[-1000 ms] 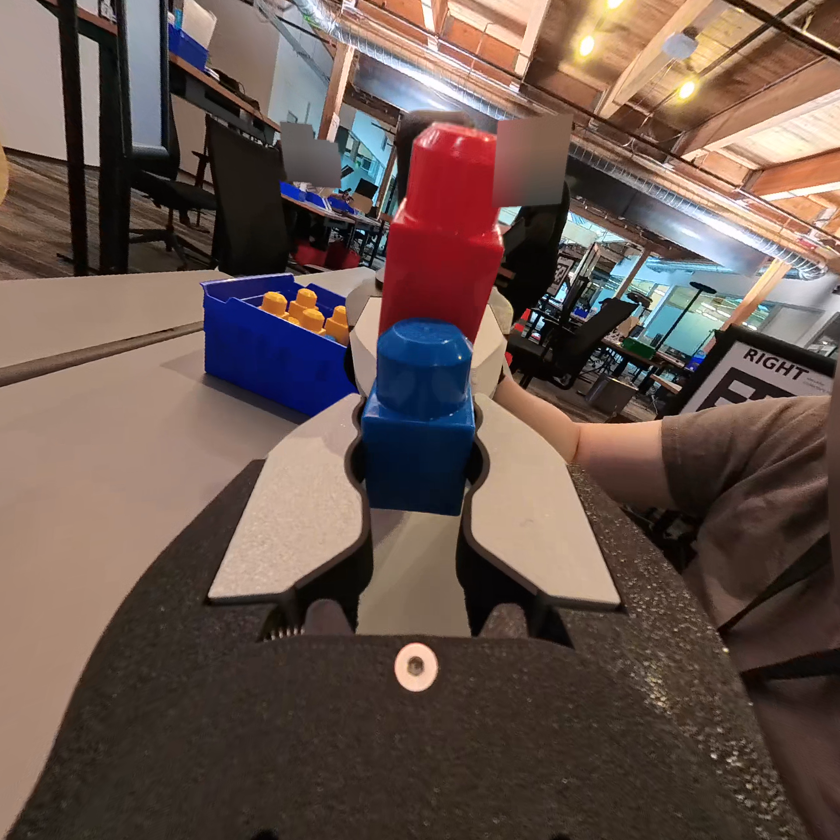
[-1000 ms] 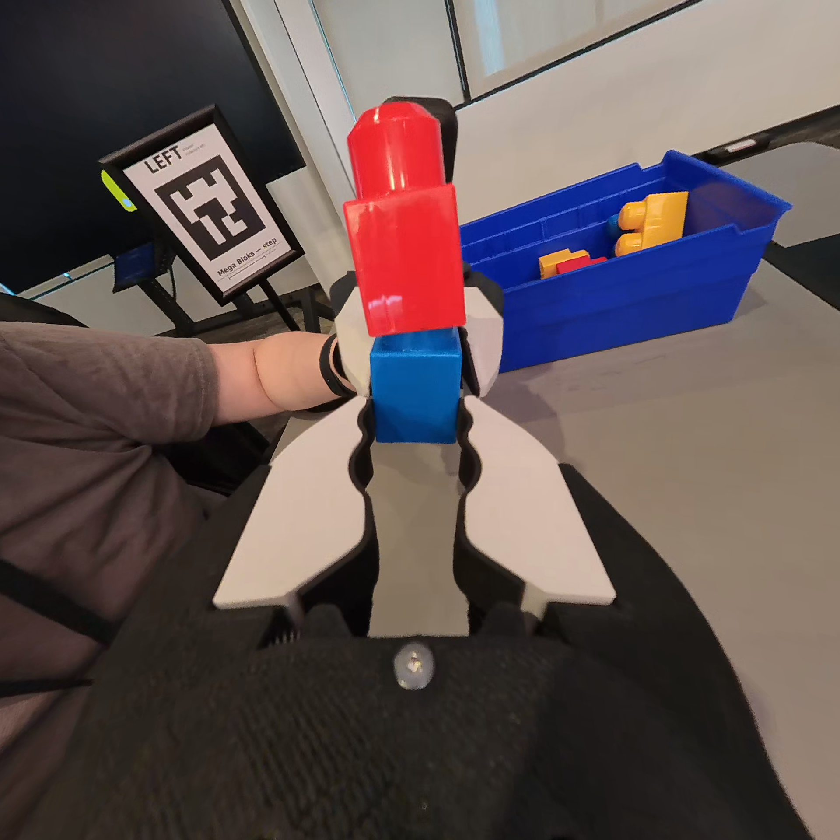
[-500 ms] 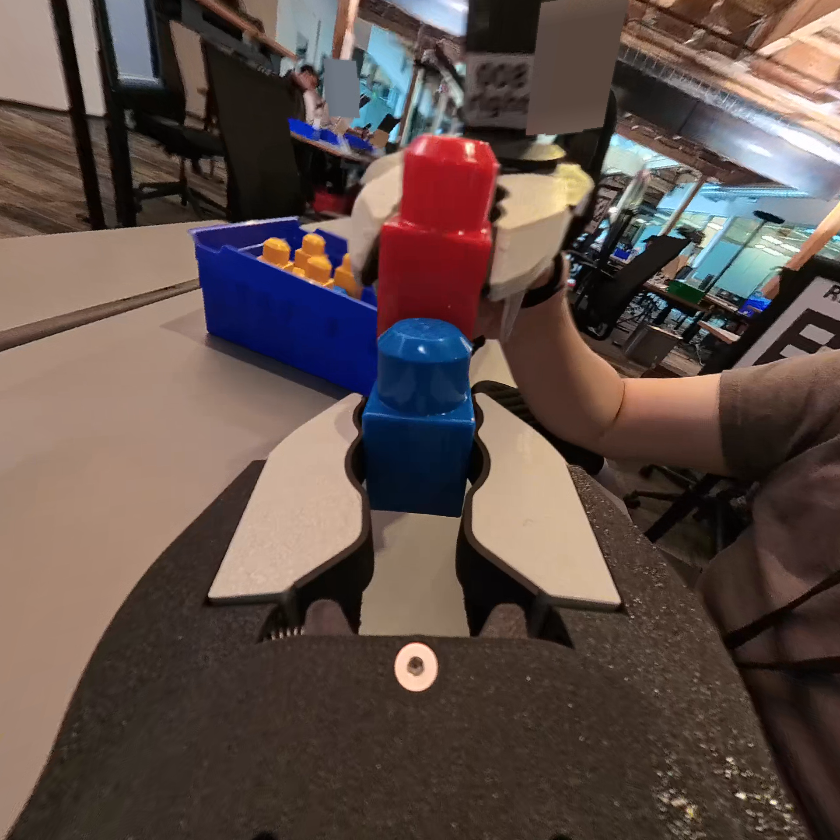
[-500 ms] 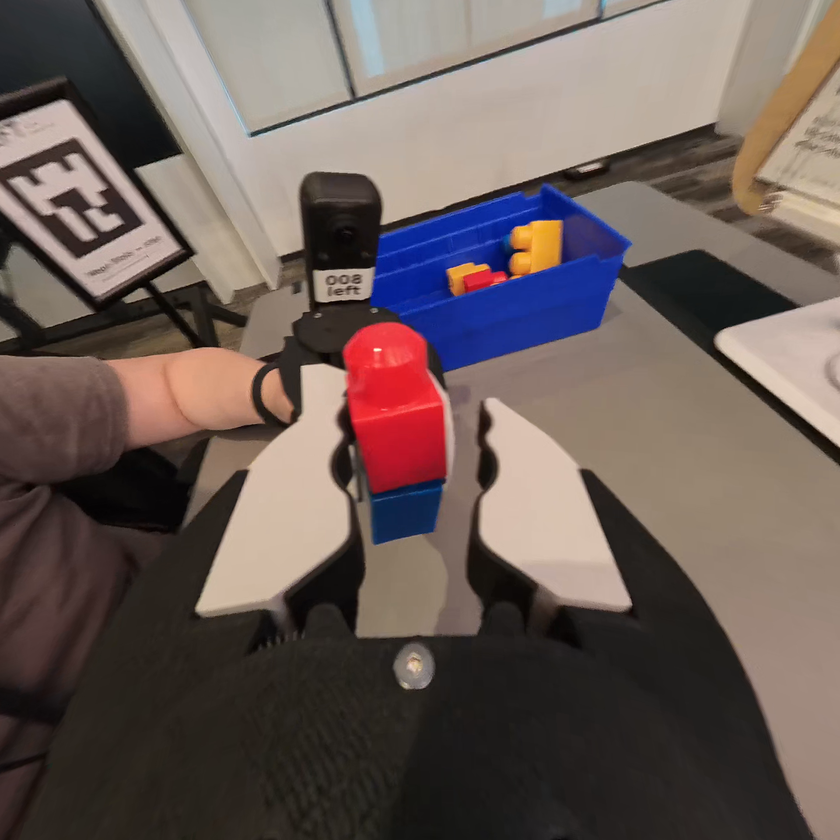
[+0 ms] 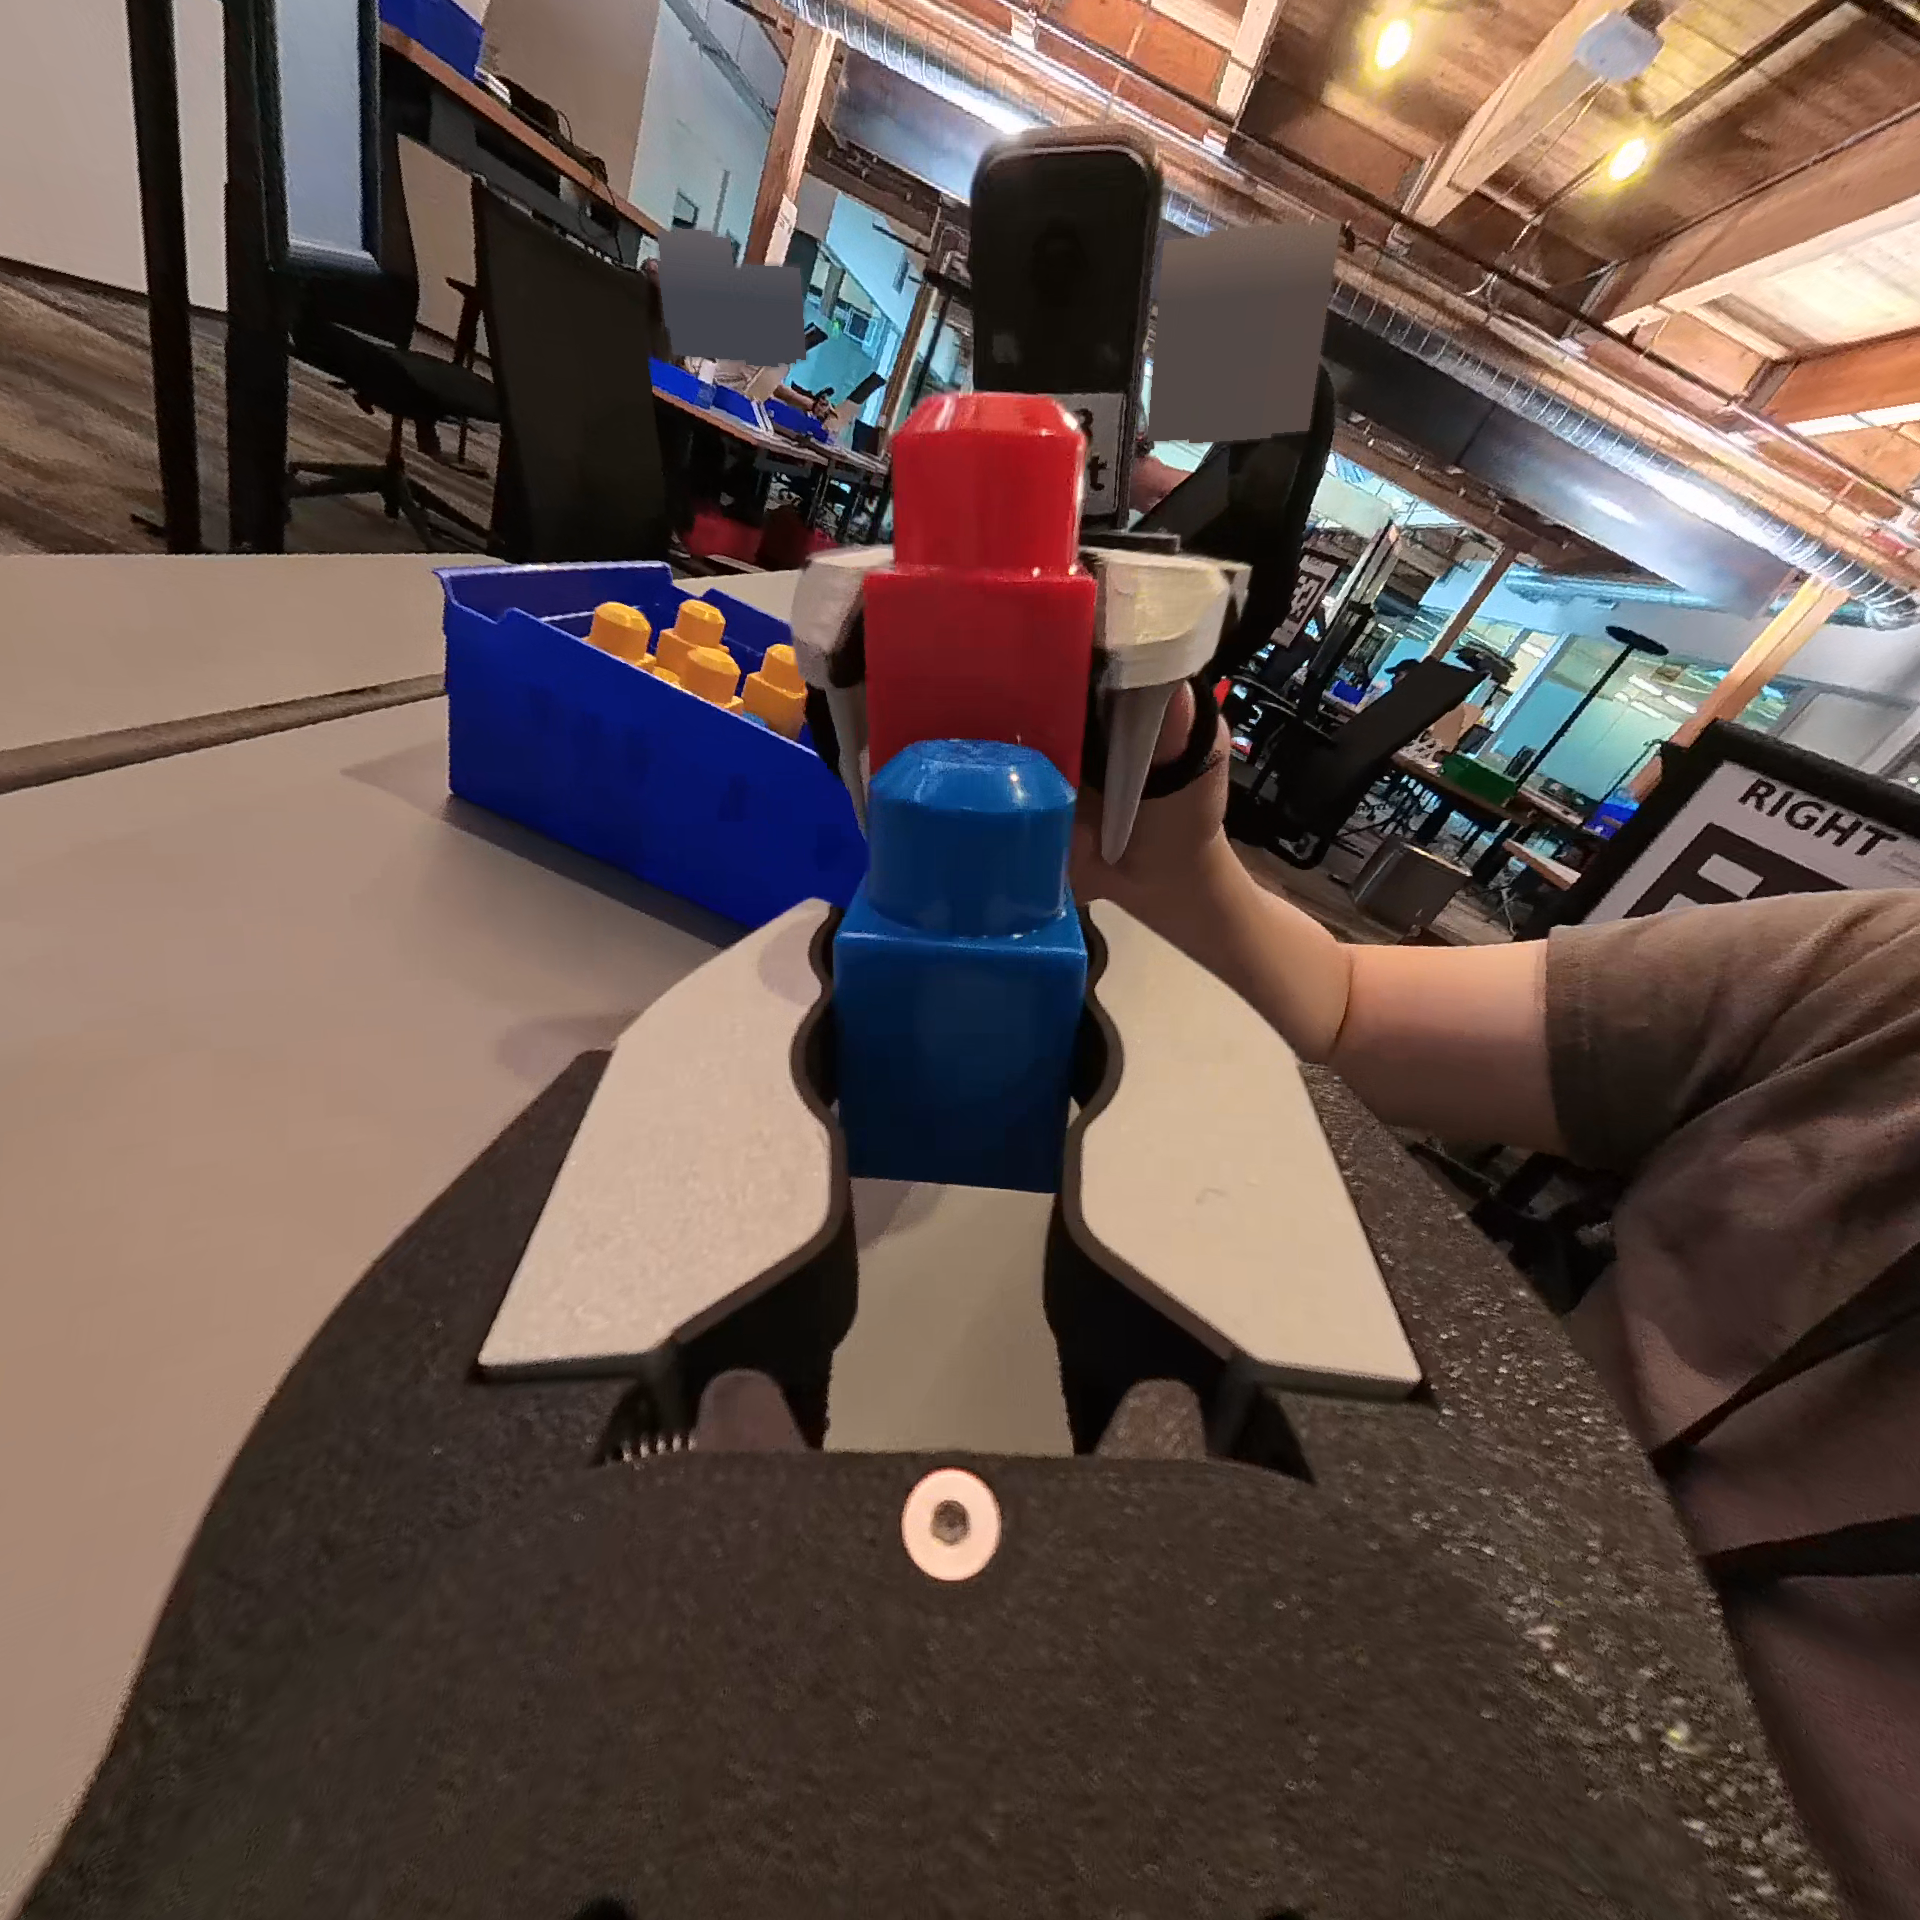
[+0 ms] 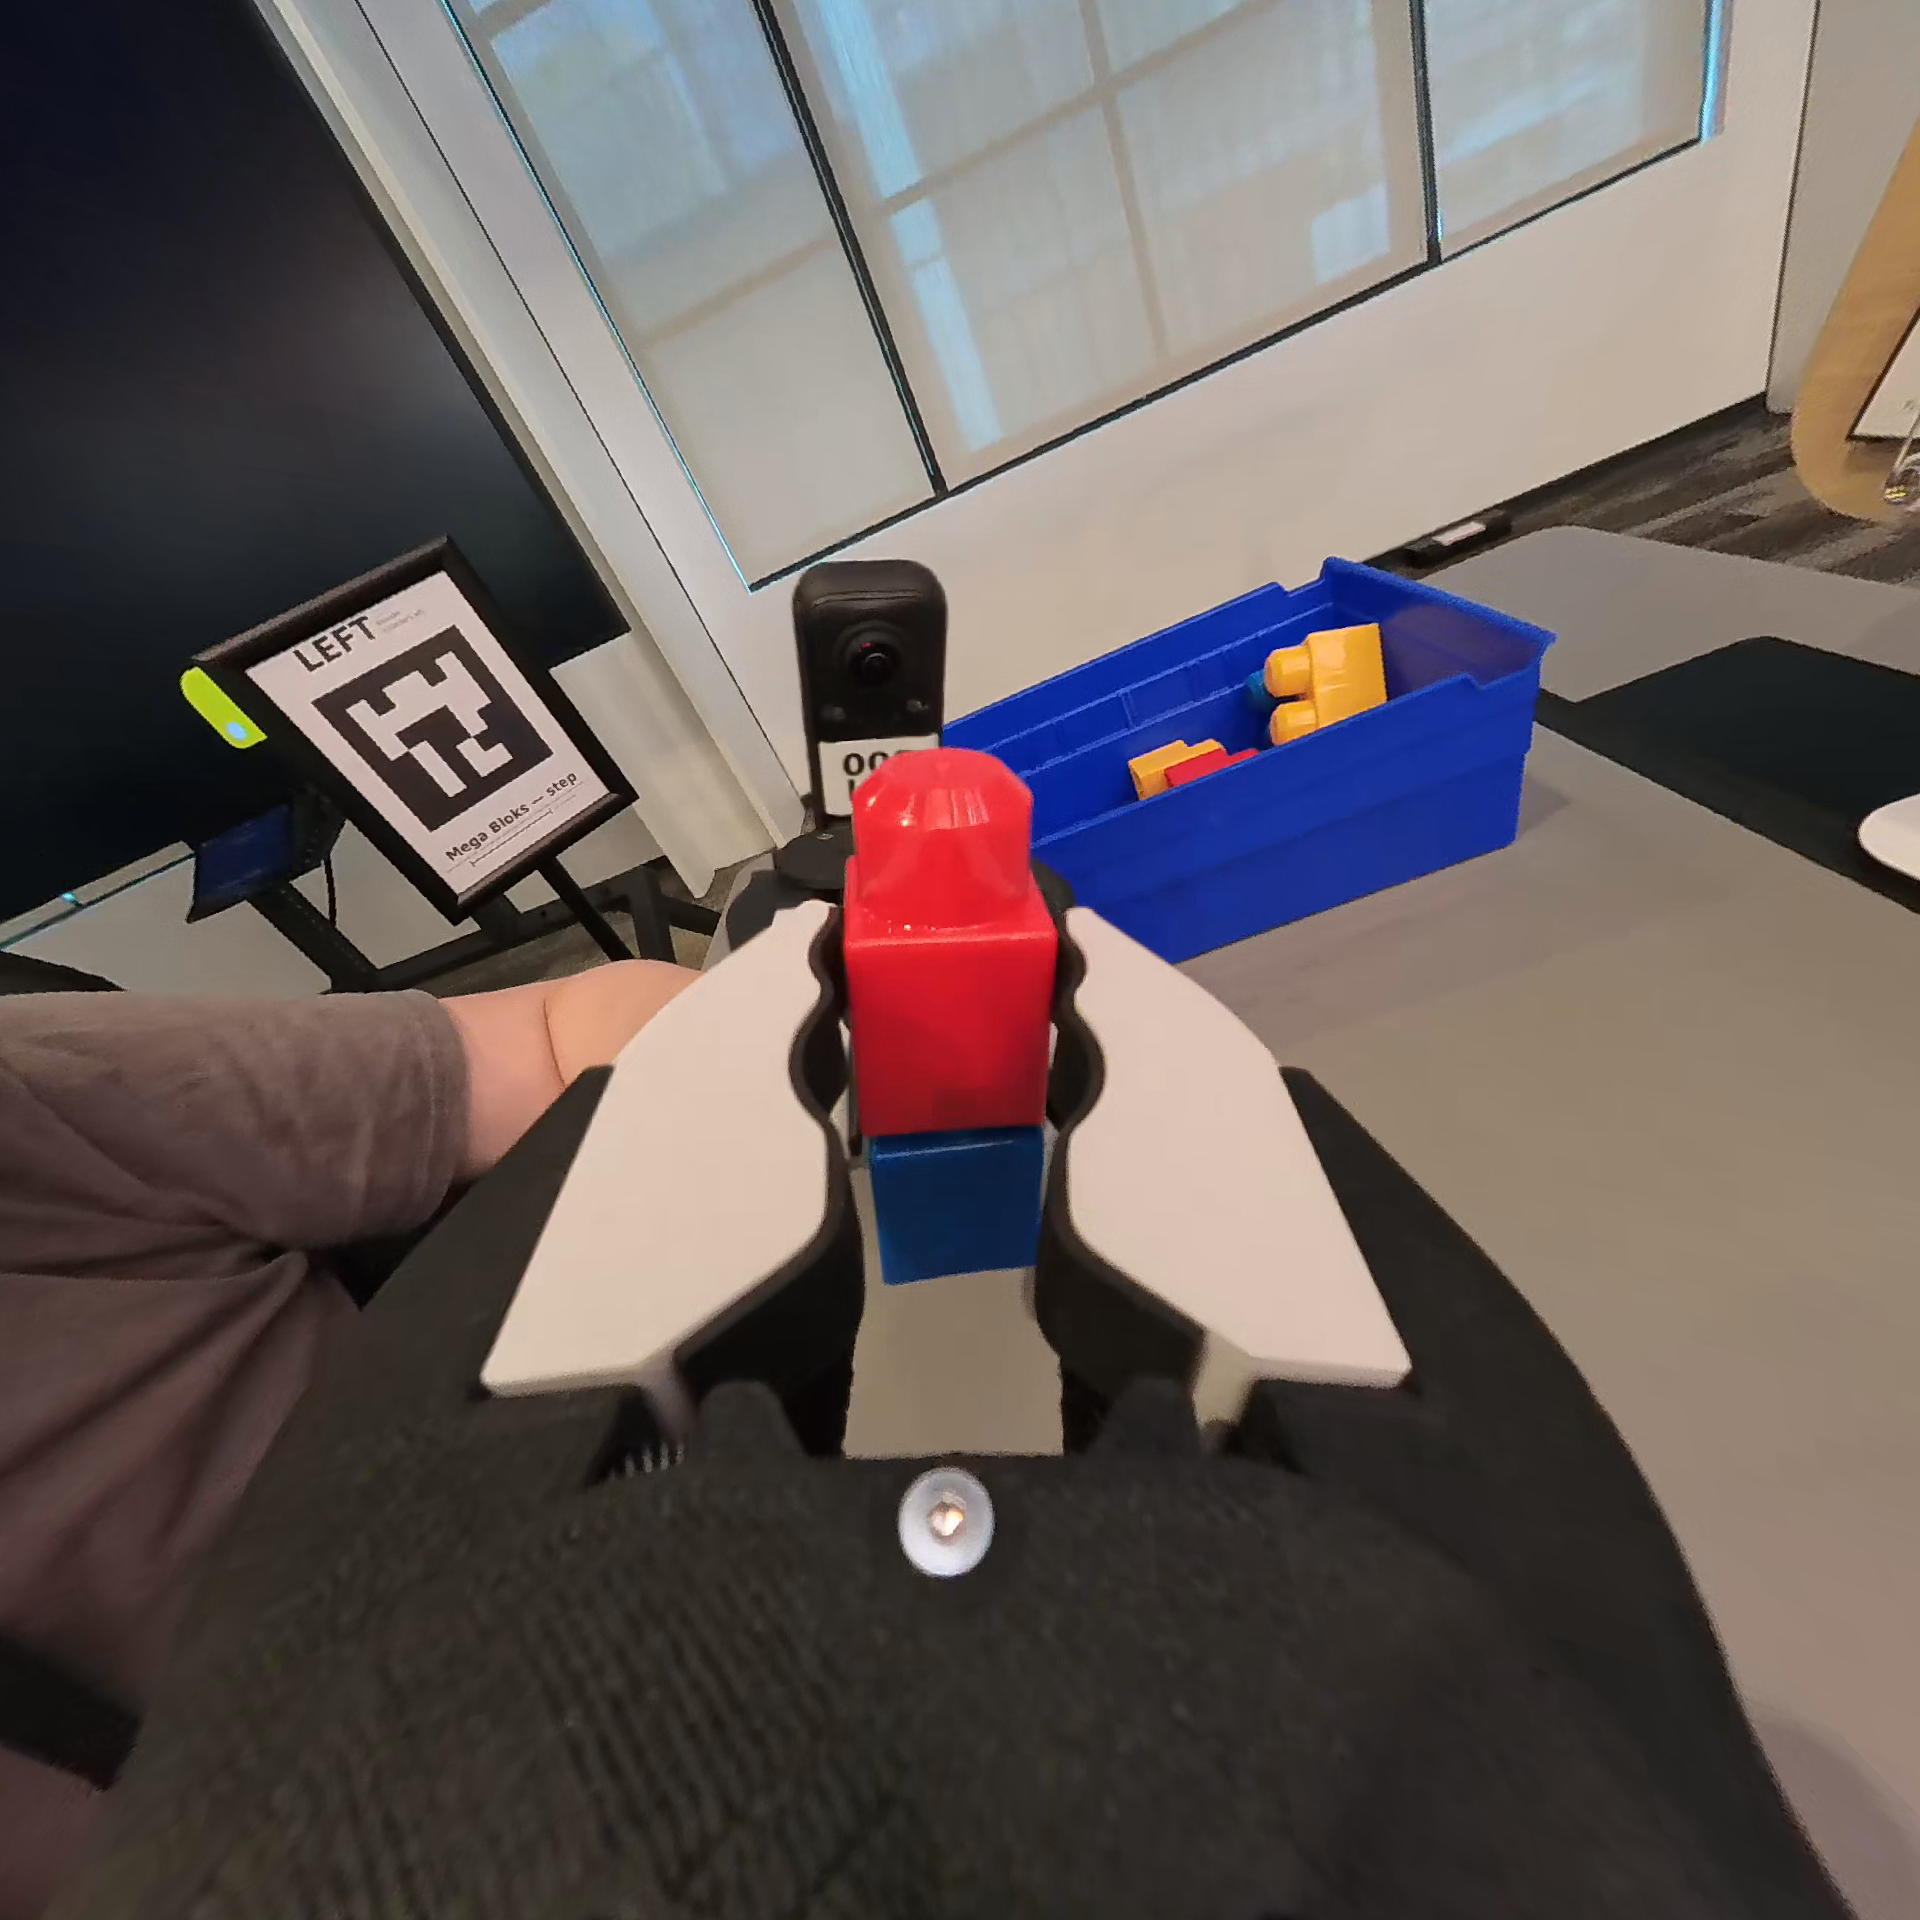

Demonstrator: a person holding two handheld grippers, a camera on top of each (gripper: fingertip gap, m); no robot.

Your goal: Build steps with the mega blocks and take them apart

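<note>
Blue block's [image 6: 956, 1205] stud under red block [image 6: 943, 997]

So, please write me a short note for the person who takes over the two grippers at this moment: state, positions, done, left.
Left gripper: shut on the blue plastic single-stud block.
Right gripper: shut on the red plastic single-stud block.
Red sits offset beside and above blue, both near the grey table; whether they are joined is unclear.
Yellow blocks lie in the blue plastic bin.
Left: probably more steps, then taking apart.
</note>
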